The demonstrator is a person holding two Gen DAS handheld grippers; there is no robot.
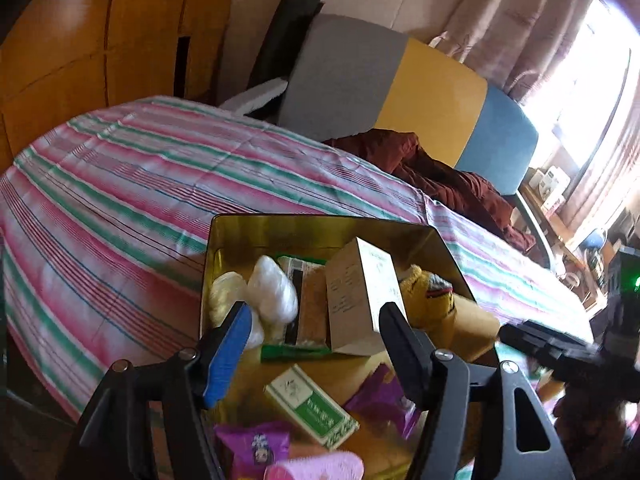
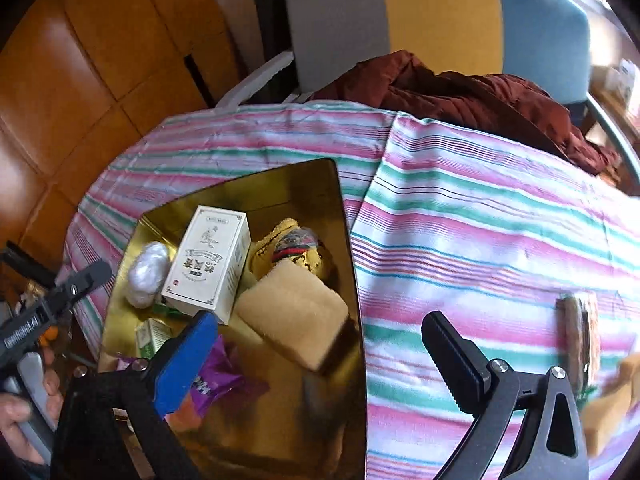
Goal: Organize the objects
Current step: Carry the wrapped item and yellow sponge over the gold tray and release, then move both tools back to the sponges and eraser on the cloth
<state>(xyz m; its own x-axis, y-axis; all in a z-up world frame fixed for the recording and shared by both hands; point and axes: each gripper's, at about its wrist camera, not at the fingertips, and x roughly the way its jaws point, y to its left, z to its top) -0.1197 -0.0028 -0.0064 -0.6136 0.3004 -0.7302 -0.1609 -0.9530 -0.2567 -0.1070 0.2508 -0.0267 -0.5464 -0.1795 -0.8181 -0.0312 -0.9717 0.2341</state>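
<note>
A gold tin box (image 1: 320, 226) (image 2: 320, 176) lies on the striped bed. It holds a white carton (image 1: 362, 300) (image 2: 210, 264), a tan sponge (image 2: 292, 314), a yellow sock (image 1: 430, 294) (image 2: 298, 246), a white wrapped bundle (image 1: 272, 290) (image 2: 147, 276), a green-and-white small box (image 1: 312, 406) (image 2: 151, 336) and purple packets (image 1: 384, 398) (image 2: 214, 380). My left gripper (image 1: 316, 344) is open and empty above the tin's near side. My right gripper (image 2: 324, 344) is open and empty over the tin's right edge. A packaged snack (image 2: 580, 340) and another tan sponge (image 2: 612, 400) lie on the bed at right.
The bed has a pink, green and white striped cover (image 1: 120, 200) (image 2: 480, 220). A dark red blanket (image 1: 440, 172) (image 2: 460, 96) is bunched by the grey, yellow and blue headboard (image 1: 420, 92). Wooden wardrobe panels (image 1: 80, 40) stand at left. A cluttered desk (image 1: 560, 200) is by the window.
</note>
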